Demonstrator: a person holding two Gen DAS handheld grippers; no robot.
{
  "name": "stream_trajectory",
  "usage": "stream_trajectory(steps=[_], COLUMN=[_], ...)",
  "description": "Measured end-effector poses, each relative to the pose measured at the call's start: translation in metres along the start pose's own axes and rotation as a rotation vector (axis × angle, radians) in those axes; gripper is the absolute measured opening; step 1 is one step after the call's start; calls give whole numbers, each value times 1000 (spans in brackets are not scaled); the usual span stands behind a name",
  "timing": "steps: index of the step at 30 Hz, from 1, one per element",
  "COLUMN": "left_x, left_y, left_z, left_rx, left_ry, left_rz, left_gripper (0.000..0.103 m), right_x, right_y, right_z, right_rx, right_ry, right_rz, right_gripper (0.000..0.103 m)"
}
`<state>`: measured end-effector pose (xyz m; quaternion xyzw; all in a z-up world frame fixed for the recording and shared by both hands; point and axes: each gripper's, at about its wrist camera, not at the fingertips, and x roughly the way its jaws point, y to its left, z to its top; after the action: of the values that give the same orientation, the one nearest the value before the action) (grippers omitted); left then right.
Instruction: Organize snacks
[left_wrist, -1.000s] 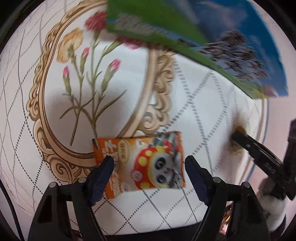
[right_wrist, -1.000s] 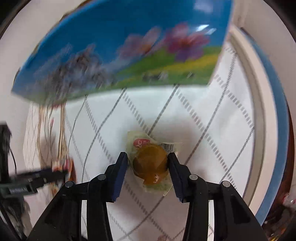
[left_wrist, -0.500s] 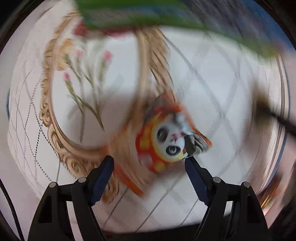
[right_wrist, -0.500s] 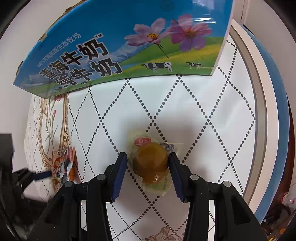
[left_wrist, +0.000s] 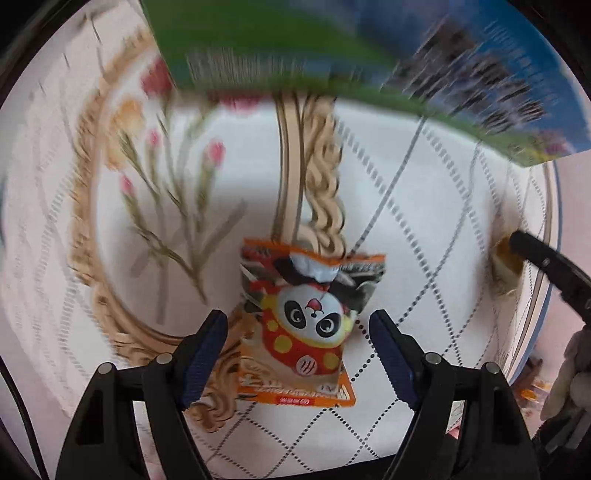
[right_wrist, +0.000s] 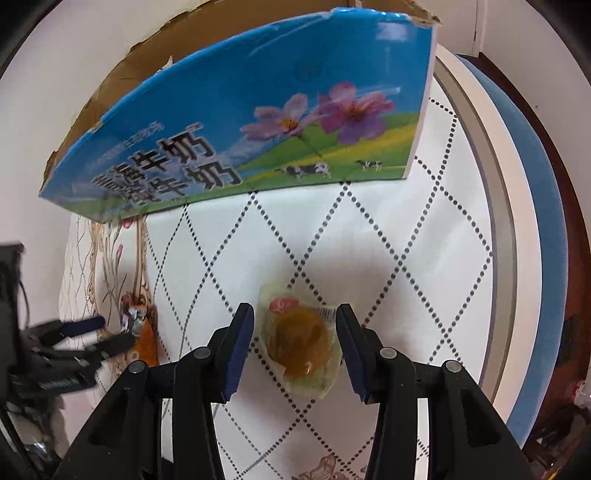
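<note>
An orange panda snack packet (left_wrist: 306, 325) lies on the patterned tablecloth between the fingers of my left gripper (left_wrist: 297, 341), which is open with clear gaps on both sides. A clear-wrapped brown round snack (right_wrist: 299, 339) lies between the fingers of my right gripper (right_wrist: 295, 341), which is open around it with narrow gaps. The packet (right_wrist: 142, 332) and the left gripper (right_wrist: 96, 334) also show at the left of the right wrist view. The wrapped snack (left_wrist: 506, 264) and a right finger (left_wrist: 550, 266) show at the right of the left wrist view.
A blue and green milk carton box (right_wrist: 240, 136) with a torn open top stands at the back of the table; it also shows in the left wrist view (left_wrist: 332, 55). The table's rim (right_wrist: 506, 229) curves along the right.
The left wrist view has turned, so the panda packet now lies lengthwise between the left fingers instead of crosswise. The right gripper has stayed around the wrapped snack.
</note>
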<state>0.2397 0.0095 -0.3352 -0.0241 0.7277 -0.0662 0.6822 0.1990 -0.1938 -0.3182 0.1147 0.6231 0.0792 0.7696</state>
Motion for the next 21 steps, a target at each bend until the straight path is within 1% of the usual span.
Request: stream_trajectory(steps=[1,2,3,5,7,8,9,10,11,12,14,18,21], left_x=[9,17,24,28,32,32,30,29,26,21,11,-17,-42], left_y=[1,0,-9,-10,-12,-11,-9,-10,-11,-8,-8,-15,-24], left_z=[0,-1,-5,-10,-16,-31,-28,-29,-32,-33,-32,-35,-38], left_rx=[-18,-30,-36,-44,-65,-74,-76,-78,-83,-89,-104,-119,-93], left_ry=[30,44,38,16,-13,-25,-32,-41,-49,-58,-76,-98,-137], left_rz=[-8,-22,-20,-14,-19,-12,-7,-2,1,1,-9,-52,-81], left_gripper=[78,78,78,78,76,66,62,56,53,53,52,51,51], right_x=[4,9,13,15,15,17,19,20,20,21,19,13,5], right_y=[1,3,4,5,8,9,10,10,11,12,14,11,14], right_z=[1,1,0,-4,-9,-10,-12,-13,-14,-15,-16,-19,-20], right_rx=[-15,-27,-37,-39,-68,-71,-74,-76,-80,-84,-88,-56,-40], right_ry=[8,19,33,42,41,40,40,40,33,29,9,-12,-29], right_rz=[-11,-25,-35,-14,-33,-35,-35,-38,-44,-51,-64,-40,-11], right_gripper=[49,49,49,49,49,49,49,49,49,48,40,40,40])
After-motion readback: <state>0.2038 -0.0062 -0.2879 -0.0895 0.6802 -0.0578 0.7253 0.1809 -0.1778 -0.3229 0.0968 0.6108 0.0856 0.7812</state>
